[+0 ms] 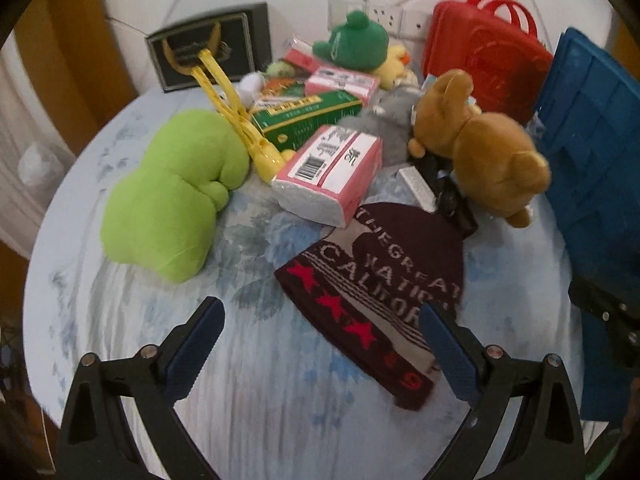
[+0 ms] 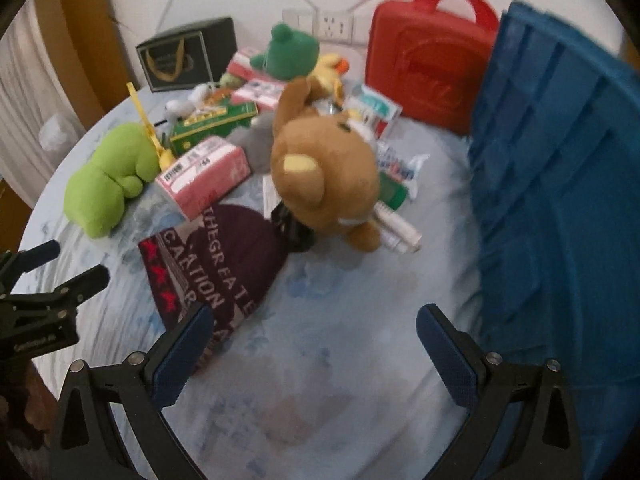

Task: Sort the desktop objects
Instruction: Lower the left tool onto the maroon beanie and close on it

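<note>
Left gripper [image 1: 320, 334]: lower centre of the left wrist view, jaws spread wide, nothing between them. Its right finger [image 1: 448, 352] overlapped the lower edge of the knit hat [image 1: 384, 280]; whether it touched the hat could not be told.

Right gripper [image 2: 314, 336]: lower centre of the right wrist view, jaws spread wide, empty, above bare tablecloth [image 2: 340, 360]. Its left finger [image 2: 180, 356] overlapped the brim of the hat; contact could not be told.

Hat: dark maroon with red stars and white lettering, lying flat at centre of the cloth.

Brown teddy bear [image 1: 476, 140]: right of centre, just beyond the hat.

Light green plush [image 1: 172, 200]: left of centre.

Pink tissue pack [image 1: 332, 168]: between the green plush and the bear, with yellow tongs [image 1: 236, 108] leaning beside it.

Green box [image 1: 308, 116]: behind the tissue pack.

Dark green plush [image 1: 356, 40]: upper centre.

Red case [image 1: 484, 60]: upper right, upright.

Blue crate [image 1: 592, 152]: right edge of the frame.
</note>
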